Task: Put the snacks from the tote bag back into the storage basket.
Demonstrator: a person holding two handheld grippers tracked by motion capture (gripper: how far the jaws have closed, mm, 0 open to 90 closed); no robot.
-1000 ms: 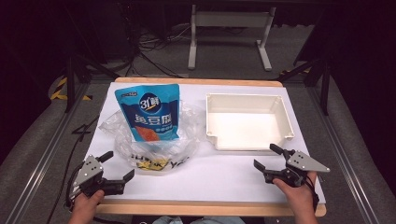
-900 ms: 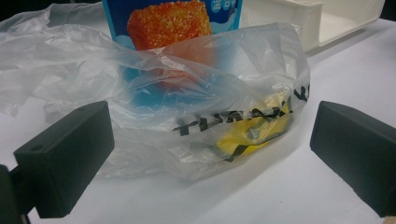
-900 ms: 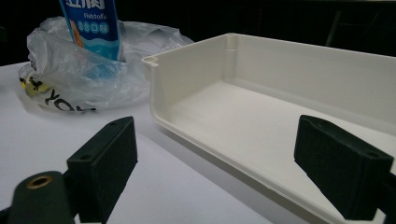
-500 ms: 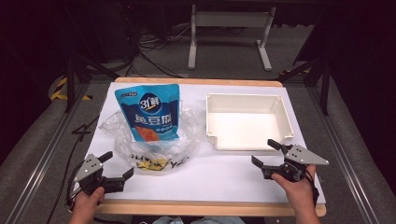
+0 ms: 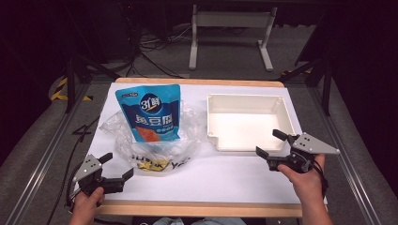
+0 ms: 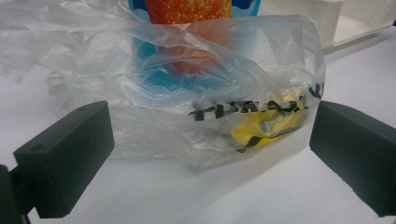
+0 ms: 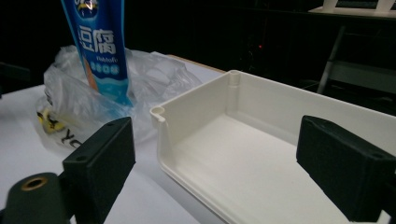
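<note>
High view: a white-topped table with a wooden front edge (image 5: 197, 208) is carrying a blue glossy snack pouch with white lettering and an orange picture panel (image 5: 151, 114), which is lying on a crumpled clear plastic bag with black and yellow print (image 5: 155, 145) at about ten o'clock from the table's middle. The pouch's long axis is running from near edge to far edge, its top pointing toward twelve o'clock and its orange lower end dipping into the bag's mouth. At two o'clock from the middle, just beside the bag, a shallow white rectangular plastic tray (image 5: 281, 112) is sitting with its open side up. The left gripper (image 5: 117, 168) is hanging at seven o'clock, jaws spread and holding nothing, well short of the bag. The right gripper (image 5: 271, 144) is hovering at four o'clock, jaws also spread, close to the tray's near rim.

Left gripper view: the two black jaws are standing wide apart with bare table between them. Beyond them at twelve o'clock the clear plastic bag (image 6: 187, 116) is bulging, the blue pouch (image 6: 187, 28) showing through the film, black lettering and a yellow patch low at its right.

Right gripper view: the jaws are gaping, framing the white tray (image 7: 261, 154), whose rounded corner is facing the camera. At ten o'clock the blue pouch (image 7: 100, 51) is rising from the bag (image 7: 154, 79).
</note>
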